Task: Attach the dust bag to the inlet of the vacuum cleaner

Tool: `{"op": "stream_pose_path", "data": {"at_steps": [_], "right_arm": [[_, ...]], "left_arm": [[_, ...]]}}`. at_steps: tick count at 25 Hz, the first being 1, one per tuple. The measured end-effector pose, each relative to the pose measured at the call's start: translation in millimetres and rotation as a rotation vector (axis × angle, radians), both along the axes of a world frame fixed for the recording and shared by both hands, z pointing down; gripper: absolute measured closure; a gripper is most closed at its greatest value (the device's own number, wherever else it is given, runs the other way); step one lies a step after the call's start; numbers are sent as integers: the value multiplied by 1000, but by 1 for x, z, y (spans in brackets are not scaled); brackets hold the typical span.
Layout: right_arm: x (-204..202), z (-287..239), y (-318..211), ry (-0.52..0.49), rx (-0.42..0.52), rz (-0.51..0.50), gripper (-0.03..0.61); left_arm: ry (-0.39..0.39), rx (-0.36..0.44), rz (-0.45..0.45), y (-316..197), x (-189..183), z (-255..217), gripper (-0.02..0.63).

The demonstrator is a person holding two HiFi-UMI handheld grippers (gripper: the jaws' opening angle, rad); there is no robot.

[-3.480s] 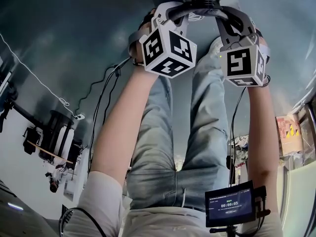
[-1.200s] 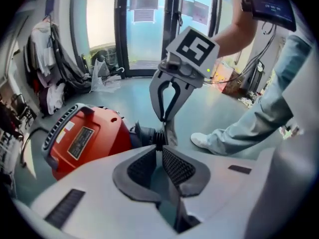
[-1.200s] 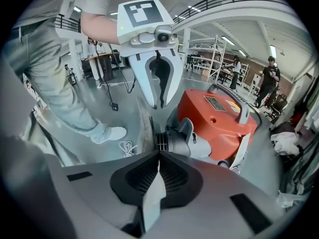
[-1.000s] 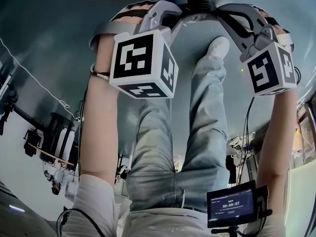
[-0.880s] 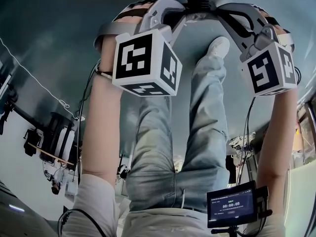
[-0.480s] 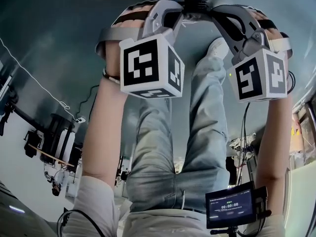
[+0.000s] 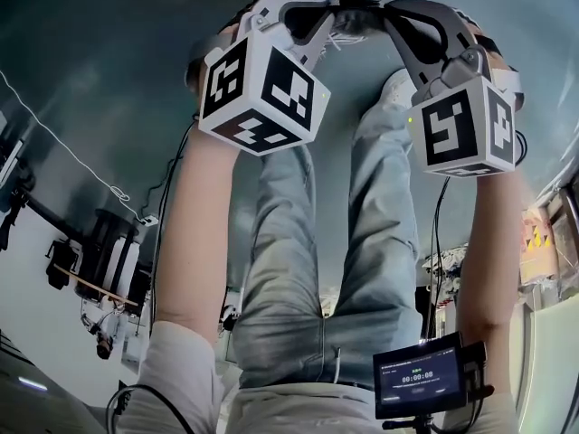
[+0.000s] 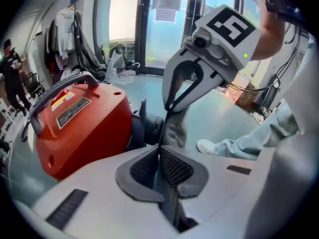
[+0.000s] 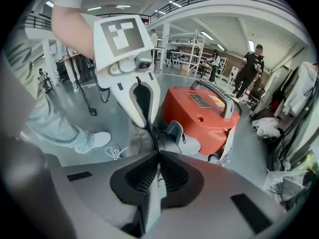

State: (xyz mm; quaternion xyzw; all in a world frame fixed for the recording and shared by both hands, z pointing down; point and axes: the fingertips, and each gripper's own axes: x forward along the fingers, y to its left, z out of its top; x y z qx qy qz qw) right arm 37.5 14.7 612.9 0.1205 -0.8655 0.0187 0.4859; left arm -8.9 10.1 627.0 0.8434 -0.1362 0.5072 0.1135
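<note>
Progress looks partial. In the left gripper view, my left gripper (image 8: 159, 156) has its ribbed black pads on a thin edge of the grey fabric dust bag (image 8: 174, 129), though its jaws are just beginning to open. The limp, felt-like bag hangs right against the dark round inlet (image 8: 149, 128) of the glossy red plastic vacuum cleaner (image 8: 79, 128), below its arched grey handle (image 8: 60, 86) — whether it is seated I cannot tell. My right gripper (image 8: 169, 108) pinches the bag's far side.

In the right gripper view, the right gripper's pads are pressed together on a pale strip of the same cloth, with the vacuum cleaner's rounded shell just beyond.

The head view shows only the marker cubes, my forearms and blue jeans (image 7: 298, 269) over the smooth floor (image 7: 109, 80). Pushing the bag's mouth home seems left to do.
</note>
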Motion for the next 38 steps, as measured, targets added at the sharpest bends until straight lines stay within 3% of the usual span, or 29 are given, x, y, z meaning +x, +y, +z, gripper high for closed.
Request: {"op": "stream_pose_path", "data": {"at_steps": [5,8,11,15,18,22,27,31,35,38], "right_arm": [[10,18,-3,0,-25,-51,561],[8,13,1,40,-51,-48,561],[3,6,-3,37,-9,-36,561],[5,10,-7,14,44,-41,561],[0,13,-11,-36,-5,-42,561],[1,14,-10,-97,-84,26,560],[22,2,-17,-128,-77,158,560],[33,-60,-29,-179,-8,246,560],[25,-133,-33,-277,20,318,561],[16,-174,-38,-312,64,320,561]], "left_arm": [[2,27,8,0,7,-4,601],[78,32,-64,-3,1,2,598],[79,58,-104,-4,-6,9,598],[70,-41,-121,0,-5,11,598],[70,-43,-107,-3,-5,13,598],[76,-37,-159,-1,-5,12,598],[92,14,-210,0,-10,-1,598],[133,79,-285,-6,-26,-57,598],[245,107,-377,-13,-23,-134,598],[272,161,-382,-21,-18,-179,599]]}}
